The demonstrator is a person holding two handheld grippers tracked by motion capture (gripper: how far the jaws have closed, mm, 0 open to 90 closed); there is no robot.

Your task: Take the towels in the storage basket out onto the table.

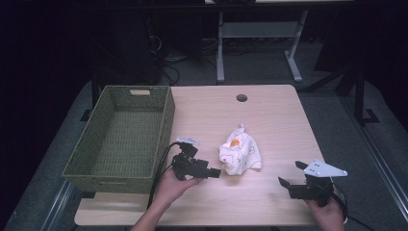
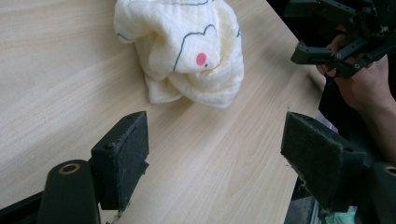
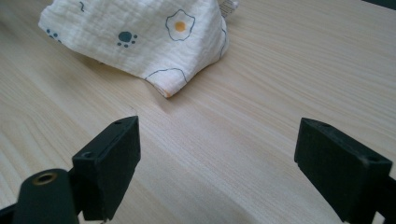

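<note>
Basket (image 1: 120, 139) beside crumpled cloth (image 1: 239, 154)

Cloth (image 2: 184, 49) top cut off by the frame edge in both gripper views, its underside hidden against the tabletop (image 1: 269, 120); print details too small in high view.

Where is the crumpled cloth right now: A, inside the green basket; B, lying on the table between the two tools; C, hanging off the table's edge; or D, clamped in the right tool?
B: the cloth lies on the table, with the left tool and right tool open either side.
</note>
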